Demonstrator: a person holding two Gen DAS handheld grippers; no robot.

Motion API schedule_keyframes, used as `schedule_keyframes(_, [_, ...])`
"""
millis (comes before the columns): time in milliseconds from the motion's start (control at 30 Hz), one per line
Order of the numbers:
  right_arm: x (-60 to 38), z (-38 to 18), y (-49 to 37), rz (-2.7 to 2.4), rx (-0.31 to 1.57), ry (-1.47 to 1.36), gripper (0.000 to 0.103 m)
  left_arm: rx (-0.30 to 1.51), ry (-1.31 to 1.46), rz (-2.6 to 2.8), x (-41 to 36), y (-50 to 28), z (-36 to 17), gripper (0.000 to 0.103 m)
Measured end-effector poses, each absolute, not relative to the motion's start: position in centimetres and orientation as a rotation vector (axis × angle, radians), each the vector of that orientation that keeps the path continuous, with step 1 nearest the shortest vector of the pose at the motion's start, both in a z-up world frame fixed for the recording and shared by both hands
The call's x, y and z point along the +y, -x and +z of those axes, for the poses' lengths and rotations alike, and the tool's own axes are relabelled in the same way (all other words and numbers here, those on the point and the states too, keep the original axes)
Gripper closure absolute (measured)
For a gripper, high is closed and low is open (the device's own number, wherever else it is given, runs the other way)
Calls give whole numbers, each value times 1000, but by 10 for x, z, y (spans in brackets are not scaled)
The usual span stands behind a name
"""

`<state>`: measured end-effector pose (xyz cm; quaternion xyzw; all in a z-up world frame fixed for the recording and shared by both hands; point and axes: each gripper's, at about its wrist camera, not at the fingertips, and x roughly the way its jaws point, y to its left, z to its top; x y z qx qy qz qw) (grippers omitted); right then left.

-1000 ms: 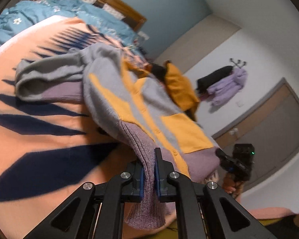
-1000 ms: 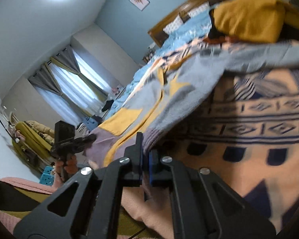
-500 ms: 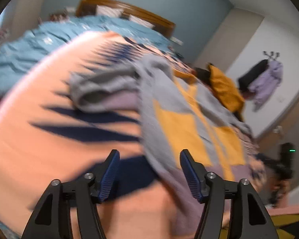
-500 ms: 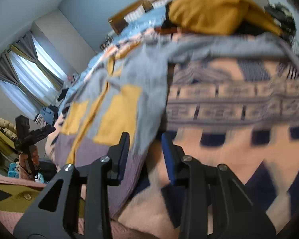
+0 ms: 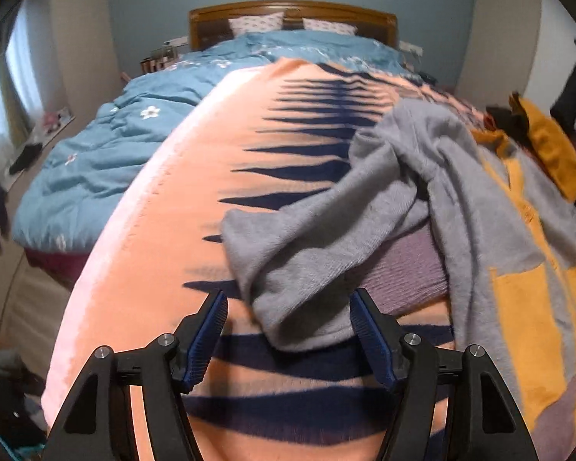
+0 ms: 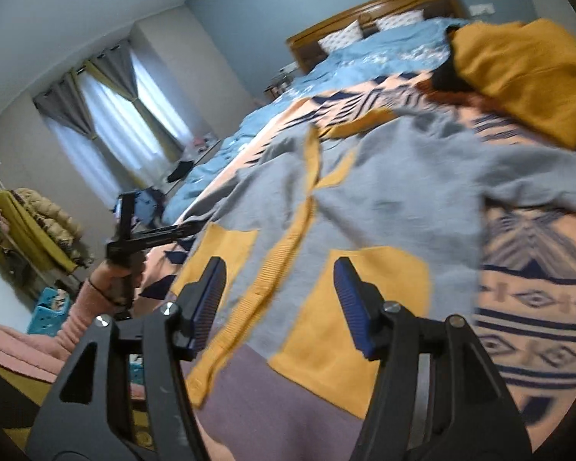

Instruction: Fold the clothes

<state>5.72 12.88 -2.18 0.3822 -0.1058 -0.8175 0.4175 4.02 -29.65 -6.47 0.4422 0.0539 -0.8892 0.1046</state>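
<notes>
Our left gripper [image 5: 288, 334] hangs with jaws spread wide and nothing in them, the bunched grey sleeve [image 5: 318, 238] lying just ahead between the fingers. Our right gripper [image 6: 278, 299] is likewise spread and empty over the cardigan [image 6: 364, 207], which lies flat on the blanket [image 5: 196, 199] near the bed's foot edge, its button band running away toward the headboard. The left is nearer the sleeve. We see no readable writing.
</notes>
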Motion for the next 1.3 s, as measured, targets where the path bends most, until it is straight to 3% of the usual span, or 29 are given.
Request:
schedule_keyframes(33, [120,-24,-55,-2032,-261,-967,43,140,-1305,-2614,-296,-38,-67,39])
schedule_keyframes(67, [112,-27,-53,-2012,-257,-974,43,129,-1305,-2610,-295,-36,-68,48])
schedule_keyframes(200, [80,-37,-44,-1937,-238,-1002,42,95,-1289,-2581,-300,-31,-64,94])
schedule_keyframes(600, [69,-57,-30,-1947,-219,-1096,42,287,-965,-2468,-381,-58,10,98])
schedule_keyframes(767, [66,-64,-24,-1965,-203,-1126,42,323,-1042,-2433,-394,-64,-13,90])
schedule_keyframes(833, [65,-67,-21,-1968,-206,-1142,42,332,-1084,-2431,-392,-67,-27,77])
schedule_keyframes(900, [65,-69,-20,-1966,-208,-1150,41,367,-1082,-2448,-389,-75,-36,56])
schedule_keyframes(1033, [72,-64,-19,-1988,-215,-1141,41,448,-1015,-2577,-372,-94,-31,41])
schedule_keyframes(1100, [79,-59,-19,-2007,-220,-1131,37,488,-948,-2648,-362,-102,-21,26])
schedule_keyframes(1167, [93,-52,-18,-2050,-243,-1110,31,528,-900,-2752,-346,-106,-10,24])
schedule_keyframes(1300, [146,-42,-9,-2219,-344,-1088,27,393,-873,-2920,-297,-99,5,22])
